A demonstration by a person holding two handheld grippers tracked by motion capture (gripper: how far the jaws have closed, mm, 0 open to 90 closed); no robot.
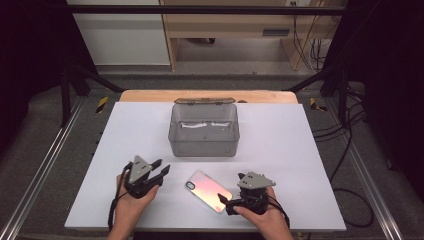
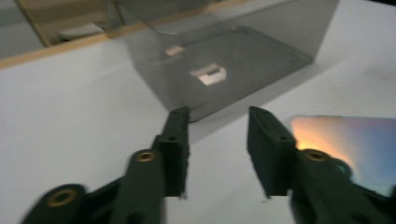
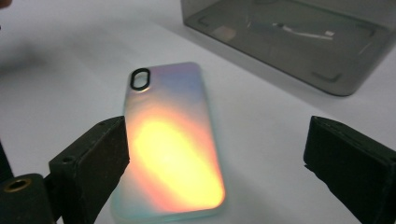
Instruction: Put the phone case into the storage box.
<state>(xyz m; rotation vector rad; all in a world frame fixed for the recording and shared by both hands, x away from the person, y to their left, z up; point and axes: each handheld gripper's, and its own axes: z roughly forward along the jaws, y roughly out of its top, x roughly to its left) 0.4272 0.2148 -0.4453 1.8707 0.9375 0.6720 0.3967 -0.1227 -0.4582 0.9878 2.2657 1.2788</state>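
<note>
Iridescent phone case (image 1: 208,190) was laid flat near the desk's (image 1: 280,135) front edge; right gripper (image 3: 212,163) was spread wide astride it, left gripper (image 2: 217,149) parted, empty.

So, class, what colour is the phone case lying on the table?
The phone case is iridescent: lilac-blue edges, yellow-orange glow in the middle. Best seen in the right gripper view.

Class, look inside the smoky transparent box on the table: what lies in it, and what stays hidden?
Through the open top of the box, something small and pale lies on its floor; blur hides what it is. Nothing else is seen inside. The tinted walls dim the corners.
</note>
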